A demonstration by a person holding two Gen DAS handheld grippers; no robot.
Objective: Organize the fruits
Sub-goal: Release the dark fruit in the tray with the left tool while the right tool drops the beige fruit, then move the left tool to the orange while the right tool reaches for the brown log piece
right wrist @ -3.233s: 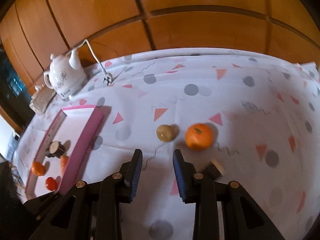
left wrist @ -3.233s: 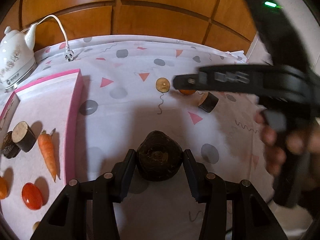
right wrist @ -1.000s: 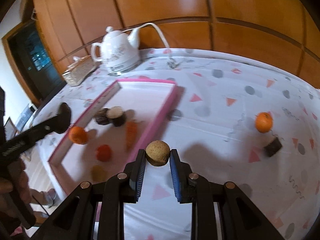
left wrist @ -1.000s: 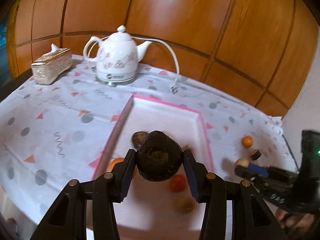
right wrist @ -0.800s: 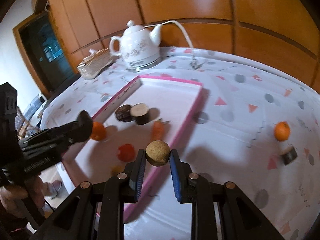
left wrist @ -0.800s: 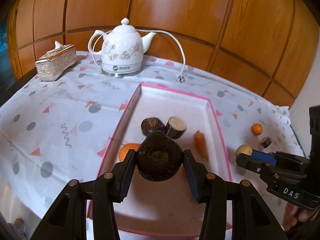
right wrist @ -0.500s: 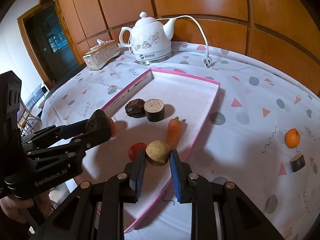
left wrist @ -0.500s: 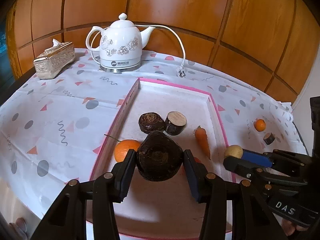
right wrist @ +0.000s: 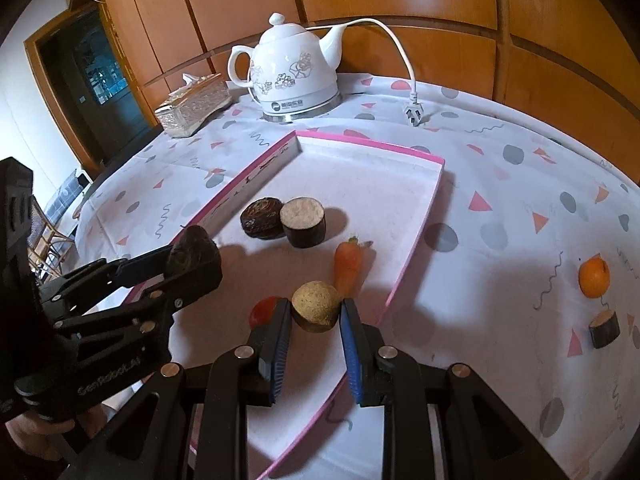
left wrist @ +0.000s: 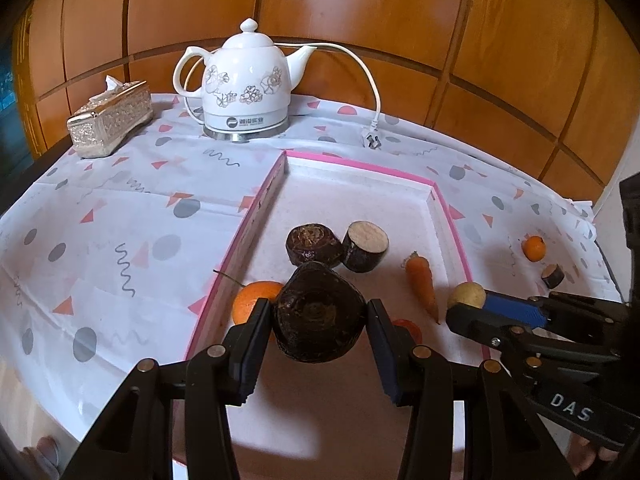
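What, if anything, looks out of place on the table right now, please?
An orange and a dark cut piece sit on the tablecloth, outside the pink tray holding the other produce. The kettle's plug lies unplugged.

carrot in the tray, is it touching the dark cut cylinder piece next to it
Apart. The right wrist view shows bare tray floor between the carrot and the cut cylinder piece.

left gripper (left wrist: 318, 336) angled down, pads clamped on a dark fruit (left wrist: 318, 318), right gripper (right wrist: 314, 330) angled down, pinching a tan fruit (right wrist: 316, 306)
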